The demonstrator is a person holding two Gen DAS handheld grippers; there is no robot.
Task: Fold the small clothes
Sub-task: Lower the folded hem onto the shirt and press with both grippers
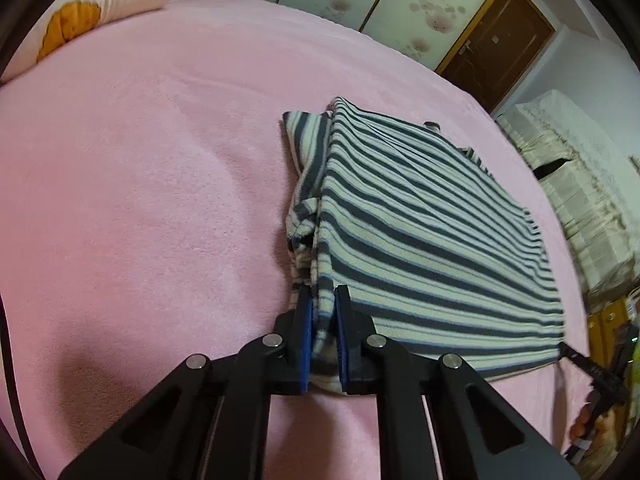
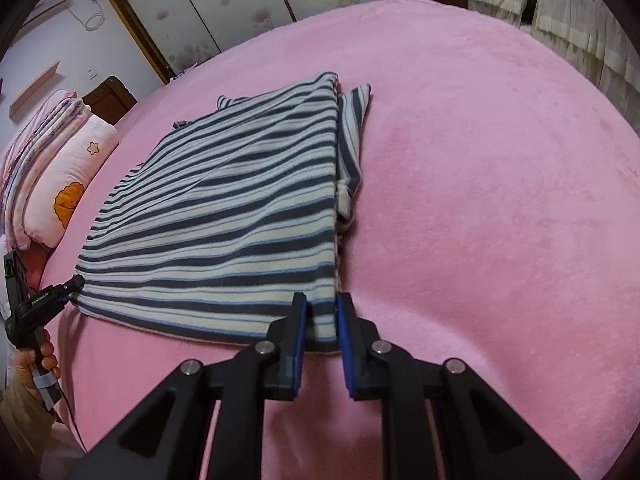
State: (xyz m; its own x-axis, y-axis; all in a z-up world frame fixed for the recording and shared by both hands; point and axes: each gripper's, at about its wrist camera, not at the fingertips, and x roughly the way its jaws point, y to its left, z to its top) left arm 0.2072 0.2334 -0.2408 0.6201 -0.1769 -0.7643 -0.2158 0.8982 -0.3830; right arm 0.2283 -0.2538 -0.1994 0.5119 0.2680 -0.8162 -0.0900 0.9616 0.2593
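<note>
Striped shirt (image 1: pixel 420 220) lies flat on pink bed (image 1: pixel 140 160). Left gripper (image 1: pixel 323 300) and right gripper (image 2: pixel 321 304) each pinch a near corner. Soft, light fleece, likely droops; hold corners.

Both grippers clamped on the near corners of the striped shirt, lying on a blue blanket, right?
Wrong colour: the blanket is pink, as both wrist views show. Otherwise yes: the left gripper and right gripper pinch the striped shirt's near corners.
</note>
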